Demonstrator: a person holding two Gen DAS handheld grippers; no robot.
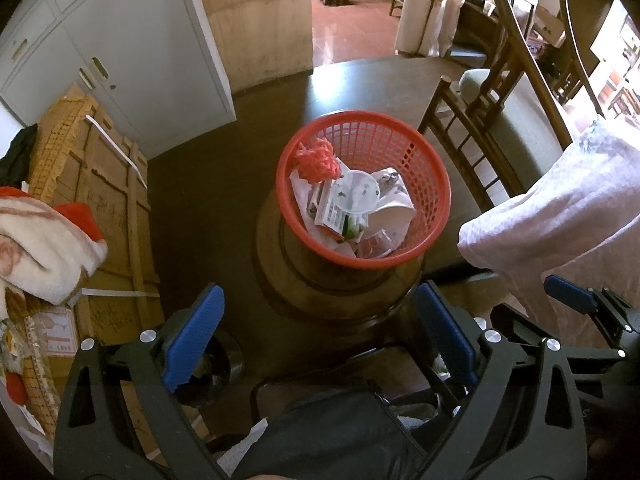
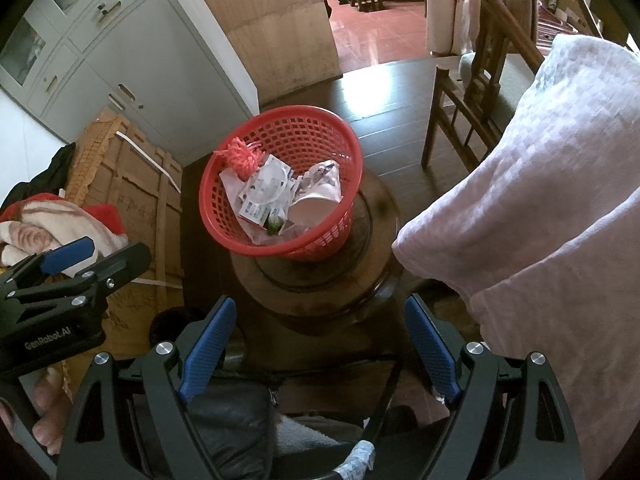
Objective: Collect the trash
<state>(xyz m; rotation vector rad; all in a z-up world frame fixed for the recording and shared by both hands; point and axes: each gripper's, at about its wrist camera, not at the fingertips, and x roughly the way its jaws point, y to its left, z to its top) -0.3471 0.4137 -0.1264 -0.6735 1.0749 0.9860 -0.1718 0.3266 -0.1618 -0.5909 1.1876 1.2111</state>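
Note:
A red plastic mesh basket [image 1: 420,168] stands on a round dark wooden stool [image 1: 280,280]. It holds trash: a red net bundle [image 1: 316,160], a clear plastic lid [image 1: 356,192], a white paper cup [image 1: 390,220] and paper wrappers [image 1: 332,216]. The basket [image 2: 312,128] and stool [image 2: 312,292] also show in the right wrist view. My left gripper [image 1: 320,340] is open and empty, below the basket. My right gripper [image 2: 320,344] is open and empty, also below it. Its blue pad shows in the left wrist view [image 1: 568,296]. The left gripper shows at left in the right wrist view [image 2: 68,260].
A grey metal cabinet [image 1: 120,48] stands back left. Strapped cardboard boxes [image 1: 108,200] with a blanket [image 1: 36,240] lie left. A wooden chair [image 1: 480,120] with pink cloth [image 2: 540,200] stands right. A dark bag [image 1: 340,432] lies below the grippers.

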